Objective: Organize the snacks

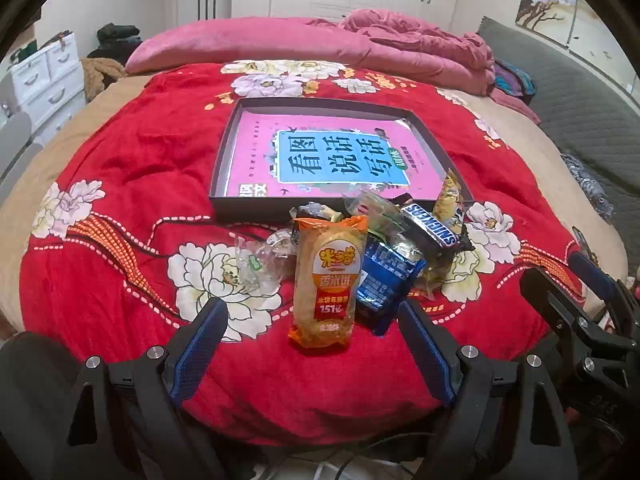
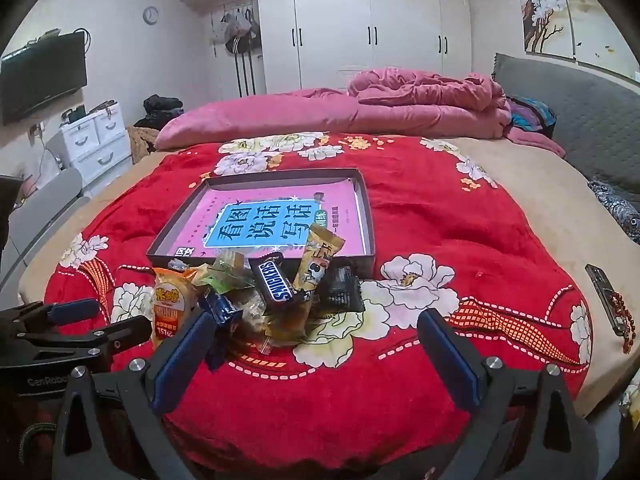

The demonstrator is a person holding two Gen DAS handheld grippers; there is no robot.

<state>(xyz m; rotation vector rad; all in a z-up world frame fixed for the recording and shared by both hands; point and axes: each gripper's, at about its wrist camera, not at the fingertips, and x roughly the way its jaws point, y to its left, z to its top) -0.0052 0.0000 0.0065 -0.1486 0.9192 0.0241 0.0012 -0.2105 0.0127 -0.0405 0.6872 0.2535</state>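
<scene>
A big bed with a red blanket with white flowers (image 1: pixel 132 184) fills the room. A pile of snacks sits on the blanket near the front edge of the bed. In the pile, a tall orange bag of rice crackers (image 1: pixel 326 284) lies closest to the front, with a shiny blue snack packet (image 1: pixel 386 280) touching its right side. A brown Snickers bar (image 2: pixel 275 281) leans on top of the pile, and a yellow-brown snack stick wrapper (image 2: pixel 318 258) pokes up beside it. A small black packet (image 2: pixel 341 290) lies at the right side of the pile.

Just behind the pile, toward the middle of the bed, rests a flat dark box tray (image 2: pixel 365 200) with a pink book with a blue title patch (image 1: pixel 336 156) inside.

The left tongs (image 1: pixel 312 328) are spread wide and hold nothing, with the orange bag between the two fingers. The right tongs (image 2: pixel 316 340) are also spread wide and hold nothing, near the front edge.
</scene>
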